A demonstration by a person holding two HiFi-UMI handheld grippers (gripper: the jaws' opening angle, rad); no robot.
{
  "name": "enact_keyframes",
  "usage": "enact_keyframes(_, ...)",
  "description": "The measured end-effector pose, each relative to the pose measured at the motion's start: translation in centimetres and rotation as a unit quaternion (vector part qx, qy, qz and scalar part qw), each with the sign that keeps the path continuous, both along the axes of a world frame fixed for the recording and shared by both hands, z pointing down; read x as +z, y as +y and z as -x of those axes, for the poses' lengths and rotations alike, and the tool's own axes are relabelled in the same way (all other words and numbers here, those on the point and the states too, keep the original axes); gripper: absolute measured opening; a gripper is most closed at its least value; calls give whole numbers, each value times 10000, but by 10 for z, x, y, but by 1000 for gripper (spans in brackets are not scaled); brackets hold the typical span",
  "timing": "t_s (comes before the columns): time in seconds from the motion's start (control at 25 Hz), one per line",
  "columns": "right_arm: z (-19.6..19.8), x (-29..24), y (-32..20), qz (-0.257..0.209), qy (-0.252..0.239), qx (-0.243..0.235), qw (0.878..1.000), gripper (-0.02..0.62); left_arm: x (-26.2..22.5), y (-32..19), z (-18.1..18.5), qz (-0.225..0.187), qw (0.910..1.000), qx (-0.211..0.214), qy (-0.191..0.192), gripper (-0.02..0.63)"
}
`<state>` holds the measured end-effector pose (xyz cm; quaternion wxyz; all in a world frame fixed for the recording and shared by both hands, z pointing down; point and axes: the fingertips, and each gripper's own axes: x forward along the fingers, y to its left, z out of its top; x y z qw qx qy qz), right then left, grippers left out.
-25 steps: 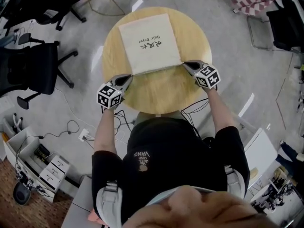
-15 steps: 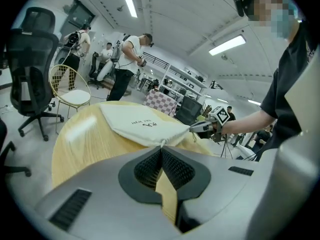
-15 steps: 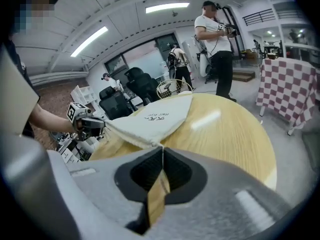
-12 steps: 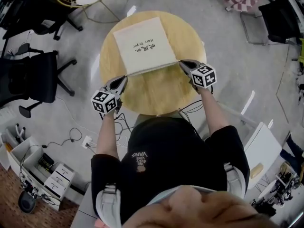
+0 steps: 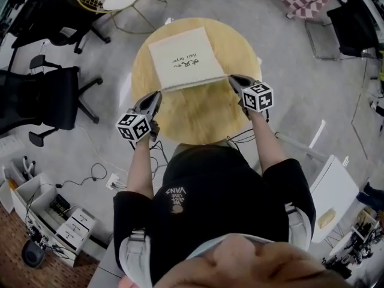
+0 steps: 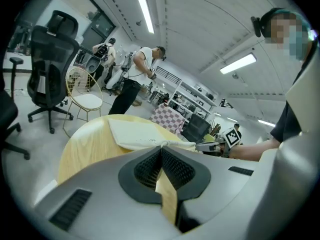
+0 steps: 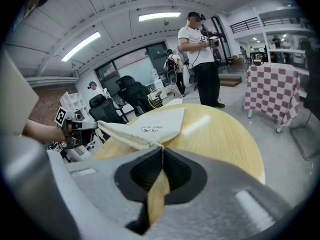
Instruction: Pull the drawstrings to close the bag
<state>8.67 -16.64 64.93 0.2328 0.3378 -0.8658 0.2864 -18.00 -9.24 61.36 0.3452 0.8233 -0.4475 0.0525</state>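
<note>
Overhead, a cream bag (image 5: 180, 56) lies flat on a round wooden table (image 5: 198, 122), with the left gripper (image 5: 157, 94) and right gripper (image 5: 233, 79) at its two near corners, each pressed together on what looks like a drawstring (image 7: 160, 145). To close it well, I would pull both hands apart evenly and low over the table so the mouth gathers without the bag sliding. Only the gripper views show cloth bunching at the tongs' tips and a person (image 7: 200, 54) standing beyond.
</note>
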Motion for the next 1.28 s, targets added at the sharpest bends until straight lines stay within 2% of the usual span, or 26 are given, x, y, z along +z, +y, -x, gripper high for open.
enact_keyframes(0.44,-5,-26,4,-79,-57,661,9978,2,-37,-3,10,-207,9963,-737,397,14)
enact_keyframes(1.04,-24,-36,10,-244,186,996,9946,2,-55,-1,22,-176,9842,-1617,703,15)
enact_keyframes(1.16,-29,-36,11,-221,193,1090,9936,2,-59,-3,24,-129,9787,-1838,908,15)
enact_keyframes(1.28,-31,-36,11,-212,242,1159,9927,2,-58,-5,30,-124,9690,-2158,1199,15)
